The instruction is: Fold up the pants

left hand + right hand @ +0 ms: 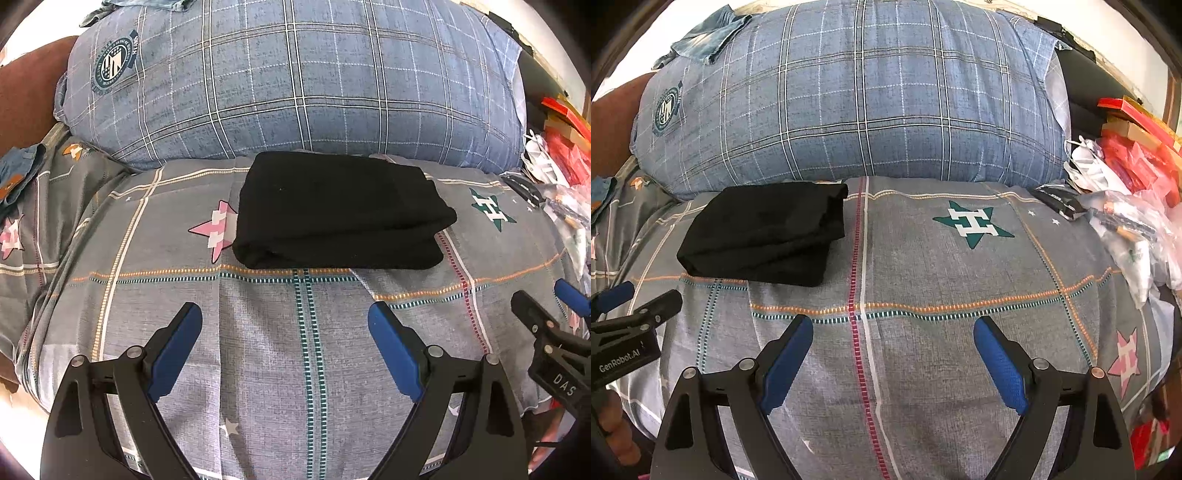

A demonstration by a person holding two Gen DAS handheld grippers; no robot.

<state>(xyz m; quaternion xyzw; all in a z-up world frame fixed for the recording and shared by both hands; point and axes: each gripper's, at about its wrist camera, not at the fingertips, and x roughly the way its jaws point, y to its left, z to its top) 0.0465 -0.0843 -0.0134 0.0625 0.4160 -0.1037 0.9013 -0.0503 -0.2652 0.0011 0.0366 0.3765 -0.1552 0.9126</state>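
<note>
Bed (pixel 258 369) with plaid cover carries the black pants (pixel 340 214) as a compact folded stack near the blue pillow (pixel 288 81), so left tool (pixel 284 354) and right tool (pixel 894 365) hang spread and empty, fold looking done.

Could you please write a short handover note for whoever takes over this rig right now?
Left gripper: open, empty, hovering over the bedspread, short of the pants.
Right gripper: open, empty, beside it to the right.
Black pants: folded into a compact stack on the bedspread, just in front of the blue plaid pillow.
Done: folding looks complete; neither gripper touches the pants.
Left: probably nothing, at most tidy the edges.
</note>
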